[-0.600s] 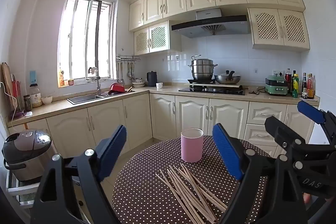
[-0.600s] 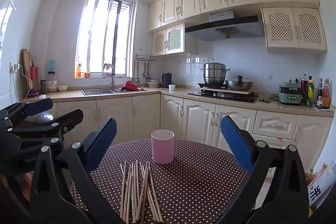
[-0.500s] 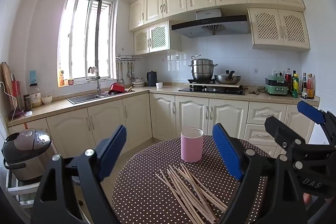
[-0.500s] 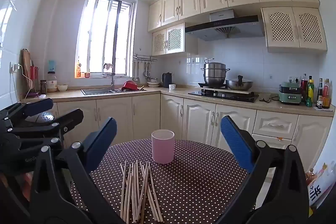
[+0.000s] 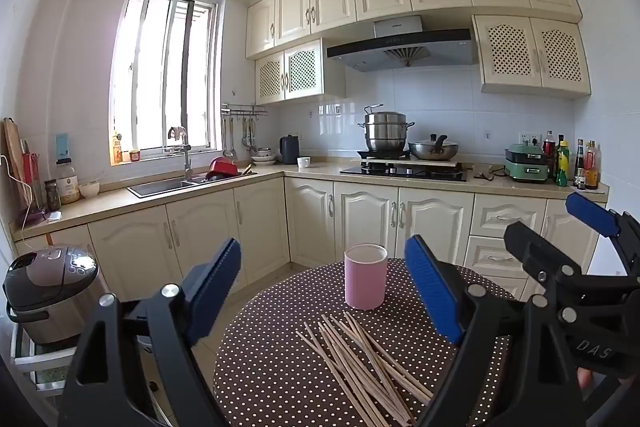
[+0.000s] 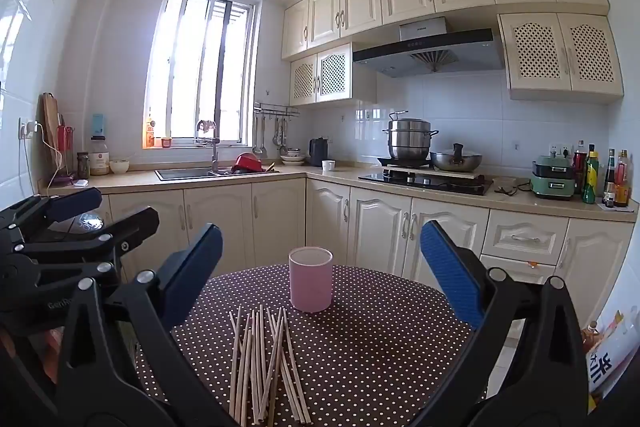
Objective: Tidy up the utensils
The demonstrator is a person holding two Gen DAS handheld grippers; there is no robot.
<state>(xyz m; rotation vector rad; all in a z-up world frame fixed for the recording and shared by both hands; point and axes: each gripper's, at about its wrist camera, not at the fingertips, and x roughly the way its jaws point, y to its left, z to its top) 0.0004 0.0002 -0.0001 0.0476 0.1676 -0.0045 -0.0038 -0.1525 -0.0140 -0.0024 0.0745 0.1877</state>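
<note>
Looking along both tools, we see a round table [image 5: 280, 367] covered in a brown cloth with white dots, standing in a kitchen with cream cabinets. A pink cup [image 5: 365, 275] stands upright toward the far edge of the table, its mouth open to the ceiling. On our side of it, a loose bundle of wooden chopsticks [image 5: 360, 363] lies flat on the cloth; they cross and overlap one another, and their far tips stop just short of the cup without touching it. In the right wrist view the same chopsticks [image 6: 264, 359] run roughly from the near edge toward the cup [image 6: 311, 283], fanned slightly.

Our left gripper [image 5: 324, 293] hangs over the near left part of the table, its blue pads spread wide with nothing between them; it is released. Our right gripper [image 6: 320, 275] hovers above the near edge, jaws likewise spread wide and grasping nothing. Neither tool touches the chopsticks or the cup. Each gripper shows at the side of the other's view: the right one [image 5: 560, 239] at the right border, the left one [image 6: 92, 215] at the left.

Beyond the table we see a sink [image 5: 168, 187] under the window, a steel pot [image 5: 386, 133] on the hob, and a rice cooker [image 5: 50, 291] on a low shelf to the left.
</note>
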